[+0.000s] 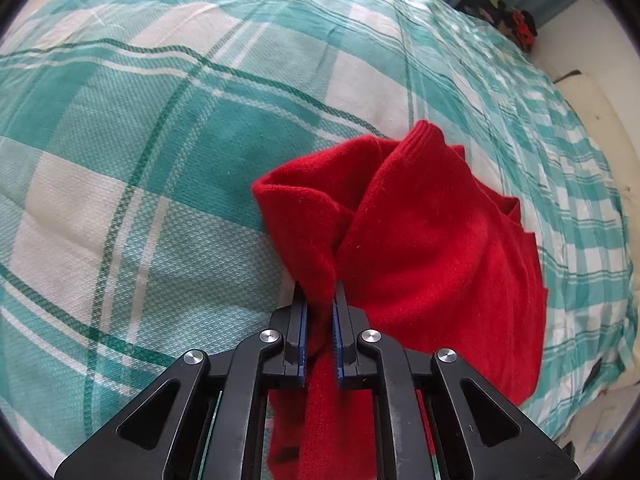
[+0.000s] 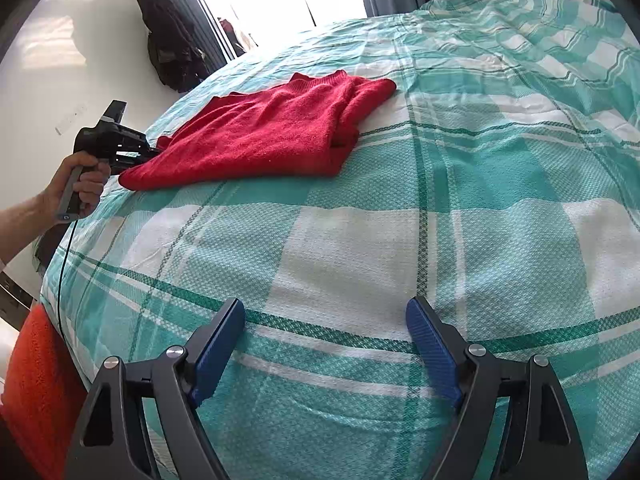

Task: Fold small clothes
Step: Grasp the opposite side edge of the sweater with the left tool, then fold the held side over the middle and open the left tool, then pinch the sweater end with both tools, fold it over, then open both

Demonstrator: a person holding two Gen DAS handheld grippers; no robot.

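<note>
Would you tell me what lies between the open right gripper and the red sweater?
Only bare checked bedspread lies between the right gripper and the red sweater, as the right wrist view shows.

A: The red sweater [image 2: 264, 136] looks like soft, fuzzy knit wool, matt, ribbed at the hem.

B: And the bed cover [image 2: 400, 240]?

A: Woven cotton, coarse waffle texture, matt teal and white check.

B: The right tool [image 2: 325, 340]?

A: Matt black plastic, shiny metal rivets, blue ridged pads [image 2: 430, 344].

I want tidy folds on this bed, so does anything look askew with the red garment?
Yes. The red sweater lies bunched and crooked near the plaid bedspread's edge, one side doubled over unevenly, with the left gripper pinching a corner.
</note>
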